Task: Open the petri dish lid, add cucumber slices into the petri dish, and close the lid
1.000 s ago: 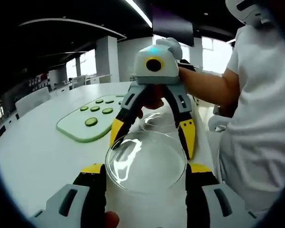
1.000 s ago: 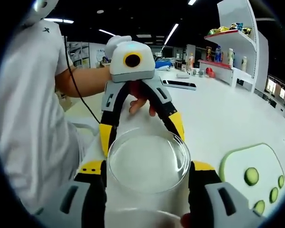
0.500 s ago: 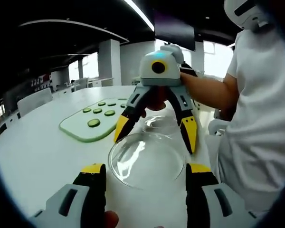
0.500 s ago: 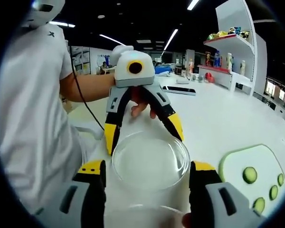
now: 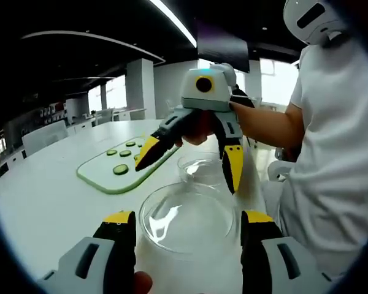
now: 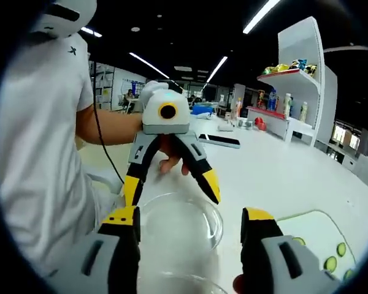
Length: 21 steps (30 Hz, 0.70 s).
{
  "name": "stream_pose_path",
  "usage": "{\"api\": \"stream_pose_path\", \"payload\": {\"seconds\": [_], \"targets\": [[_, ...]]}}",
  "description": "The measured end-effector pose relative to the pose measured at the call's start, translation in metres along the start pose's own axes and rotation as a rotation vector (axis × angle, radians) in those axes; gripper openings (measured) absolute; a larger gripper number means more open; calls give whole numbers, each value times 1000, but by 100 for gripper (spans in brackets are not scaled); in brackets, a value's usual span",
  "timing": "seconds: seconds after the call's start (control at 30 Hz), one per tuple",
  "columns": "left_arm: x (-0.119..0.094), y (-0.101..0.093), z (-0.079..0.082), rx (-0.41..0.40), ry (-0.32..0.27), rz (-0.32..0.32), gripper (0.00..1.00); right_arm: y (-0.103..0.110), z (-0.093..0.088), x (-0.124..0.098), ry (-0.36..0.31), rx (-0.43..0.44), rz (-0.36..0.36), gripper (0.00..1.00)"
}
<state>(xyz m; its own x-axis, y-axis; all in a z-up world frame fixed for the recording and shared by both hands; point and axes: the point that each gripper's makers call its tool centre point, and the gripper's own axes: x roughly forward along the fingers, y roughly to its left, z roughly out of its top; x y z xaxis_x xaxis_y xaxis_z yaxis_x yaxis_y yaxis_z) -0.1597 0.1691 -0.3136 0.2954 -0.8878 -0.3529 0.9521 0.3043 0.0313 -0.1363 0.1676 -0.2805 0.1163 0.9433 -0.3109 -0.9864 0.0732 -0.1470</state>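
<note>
Left gripper view is showing two glass rounds sitting on the white worktop point(image 5: 43, 196). The wider one, which I'm guessing is the lid point(image 5: 187, 220), is lying right between the left gripper point(image 5: 188, 217) jaws. The smaller one, probably the petri dish point(image 5: 199, 168) itself, is sitting just beyond the lid, between it and the person's arm.

The left gripper jaws are standing either side of the lid, but I honestly can't tell if they're pinching it or just straddling it. The right gripper point(image 5: 190, 164) is hanging over the petri dish with its jaws spread wide, carrying nothing.

So to my eye the lid is off and the slices are next. The cucumber slices point(image 5: 119, 169) are lying on the green board point(image 5: 104, 177), just to the far side of the petri dish from the person.

If I'm doing this step, I'm swinging the right gripper over to the board, coming down flat and catching one slice by its edges. They're thin and probably slippery, so I'm squeezing gently and lifting straight up.

Room-wise, the worktop past the board is looking bare, so there's loads of space that way. The tight spot is on the person's side of the petri dish, where the worktop edge and white shirt point(image 5: 331, 153) are sitting close. Both grippers are also crowding each other over the glass.
</note>
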Motion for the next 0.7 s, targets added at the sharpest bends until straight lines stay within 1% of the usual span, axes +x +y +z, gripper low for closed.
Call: {"api": "stream_pose_path", "payload": {"seconds": [0.03,0.1,0.27,0.33,0.57,0.63,0.7], "targets": [[0,0,0,2,-1,2,68,-7,2,-2,-6,6,-26,61],[-1,0,0,3,0,5,68,-12,0,-4,-1,20,-39,59],[-5,2,-1,0,0,15,68,-12,-3,-7,9,16,-34,59],[-6,2,0,-3,-7,18,68,-15,-3,-9,10,16,-46,59],[-5,1,0,10,3,20,68,-38,-2,-19,-3,13,-145,58],[-2,-1,0,11,10,15,68,-46,-3,-22,-1,31,-178,58],[0,-3,1,16,15,12,68,-61,-6,-28,-1,62,-216,58]]}}
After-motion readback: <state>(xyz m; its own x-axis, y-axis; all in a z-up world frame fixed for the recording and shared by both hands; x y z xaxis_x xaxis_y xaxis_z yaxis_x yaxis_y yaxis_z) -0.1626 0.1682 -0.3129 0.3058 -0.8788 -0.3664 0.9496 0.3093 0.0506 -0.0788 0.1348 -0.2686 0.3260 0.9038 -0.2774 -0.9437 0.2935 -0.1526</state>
